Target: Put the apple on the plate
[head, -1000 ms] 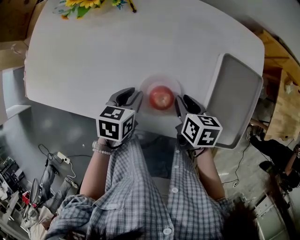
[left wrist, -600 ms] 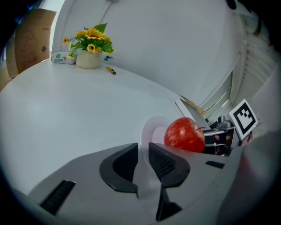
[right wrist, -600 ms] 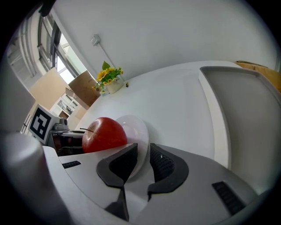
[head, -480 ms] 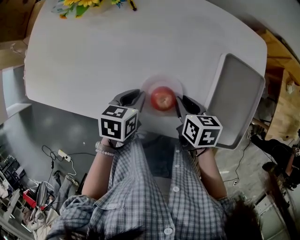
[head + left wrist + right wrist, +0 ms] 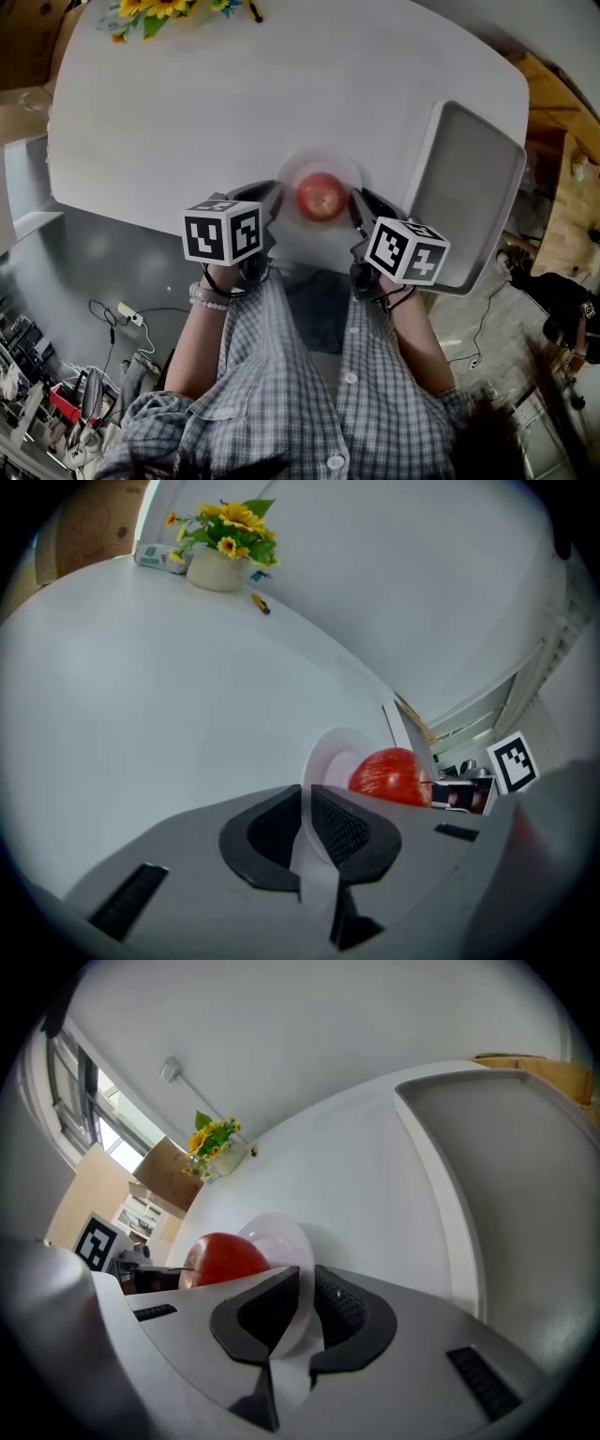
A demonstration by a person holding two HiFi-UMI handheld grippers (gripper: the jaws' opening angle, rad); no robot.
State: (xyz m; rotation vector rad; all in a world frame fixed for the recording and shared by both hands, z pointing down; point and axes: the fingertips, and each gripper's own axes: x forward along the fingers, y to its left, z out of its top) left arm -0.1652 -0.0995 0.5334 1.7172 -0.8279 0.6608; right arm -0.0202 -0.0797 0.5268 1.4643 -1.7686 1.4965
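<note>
The plate (image 5: 322, 157) holding the apple (image 5: 321, 198) sits near the table's (image 5: 187, 112) front edge, with open tabletop beyond it and a tray (image 5: 469, 197) to its right. The left gripper (image 5: 307, 808) and right gripper (image 5: 307, 1297) each pinch its rim, jaws narrow.

We see a red apple (image 5: 321, 197), round and glossy, with its paler stem hollow facing up. It sits in the middle of the plate (image 5: 292, 174). The plate is small, round and white, slightly see-through, with a raised rim. It lies close to the near edge of the table (image 5: 187, 112), about midway along it. We cannot tell whether it rests on the surface or hangs just above. The left gripper (image 5: 307, 803) pinches its left rim and the right gripper (image 5: 307, 1290) its right rim.
</note>
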